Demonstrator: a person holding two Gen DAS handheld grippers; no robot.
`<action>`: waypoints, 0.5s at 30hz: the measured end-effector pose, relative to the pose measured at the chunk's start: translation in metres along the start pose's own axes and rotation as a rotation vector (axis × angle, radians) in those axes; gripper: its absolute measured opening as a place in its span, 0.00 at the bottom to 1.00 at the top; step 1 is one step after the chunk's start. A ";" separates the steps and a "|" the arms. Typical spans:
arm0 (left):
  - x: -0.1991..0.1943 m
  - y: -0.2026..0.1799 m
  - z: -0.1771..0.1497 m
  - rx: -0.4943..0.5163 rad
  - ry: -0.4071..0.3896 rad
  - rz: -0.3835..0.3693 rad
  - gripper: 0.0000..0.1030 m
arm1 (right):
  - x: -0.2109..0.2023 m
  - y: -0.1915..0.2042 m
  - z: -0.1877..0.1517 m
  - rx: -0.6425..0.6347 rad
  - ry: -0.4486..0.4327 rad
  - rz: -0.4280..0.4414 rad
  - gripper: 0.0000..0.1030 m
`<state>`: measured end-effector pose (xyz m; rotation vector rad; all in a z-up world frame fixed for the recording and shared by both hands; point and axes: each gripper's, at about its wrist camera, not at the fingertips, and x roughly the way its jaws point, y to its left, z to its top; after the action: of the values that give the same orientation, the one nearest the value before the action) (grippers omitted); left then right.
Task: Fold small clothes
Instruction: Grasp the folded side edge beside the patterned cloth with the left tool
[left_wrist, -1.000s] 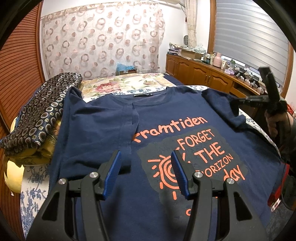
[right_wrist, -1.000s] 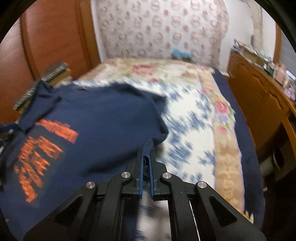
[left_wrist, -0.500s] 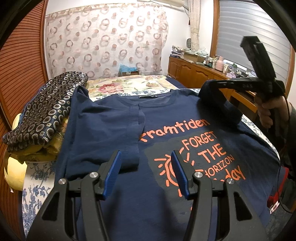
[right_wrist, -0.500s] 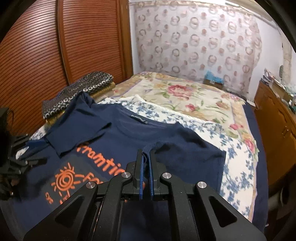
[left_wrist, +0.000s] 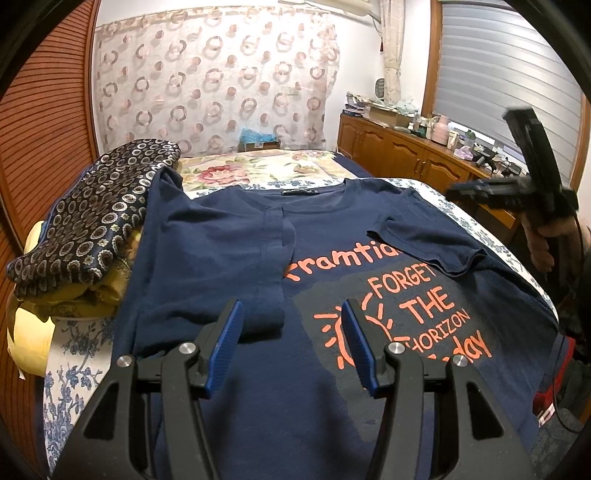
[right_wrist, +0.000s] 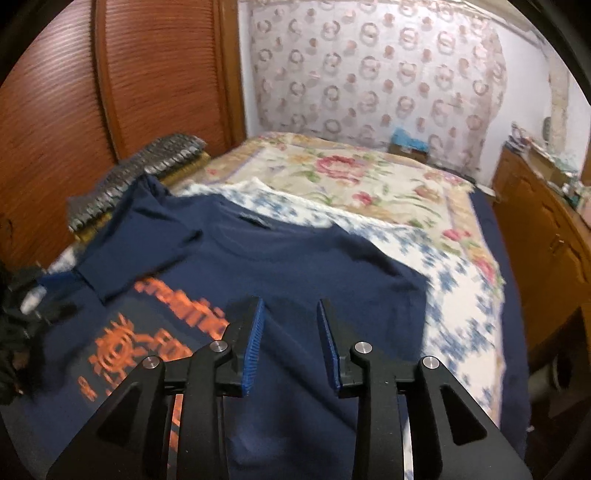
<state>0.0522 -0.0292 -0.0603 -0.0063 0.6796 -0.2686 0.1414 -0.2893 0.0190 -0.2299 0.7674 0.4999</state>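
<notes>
The navy T-shirt (left_wrist: 303, 387) lies flat on the bed (right_wrist: 369, 184), both sleeves turned inward to narrow it. The right tongs (right_wrist: 290, 343) have just been opening, nothing between them; the left tongs (left_wrist: 291, 345) hover spread, empty

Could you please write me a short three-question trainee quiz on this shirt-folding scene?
1. True or false: both sleeves of the navy T-shirt are folded inward over its front.
2. Multiple choice: the right gripper is A) shut on a sleeve, B) open with nothing pinched, C) out of view.
3. Fill in: beside the shirt, near the wooden doors, lies a folded dark cloth printed with ____.

Key:
1. True: the left sleeve and the right sleeve both lie across the chest.
2. B: its jaws have just been opening, and the fingers grip no fabric.
3. Rings: the ring-patterned cloth tops a yellow pile.
</notes>
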 end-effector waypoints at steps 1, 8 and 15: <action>0.000 0.001 0.000 -0.002 0.001 0.002 0.53 | 0.000 -0.002 -0.006 -0.002 0.010 -0.004 0.28; 0.002 0.008 -0.001 -0.014 0.006 0.017 0.53 | -0.002 0.006 -0.039 -0.009 0.054 0.024 0.28; 0.001 0.013 -0.001 -0.023 0.006 0.021 0.53 | -0.003 0.029 -0.057 -0.041 0.092 0.086 0.28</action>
<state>0.0549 -0.0167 -0.0630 -0.0200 0.6882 -0.2404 0.0904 -0.2868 -0.0199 -0.2599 0.8597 0.5894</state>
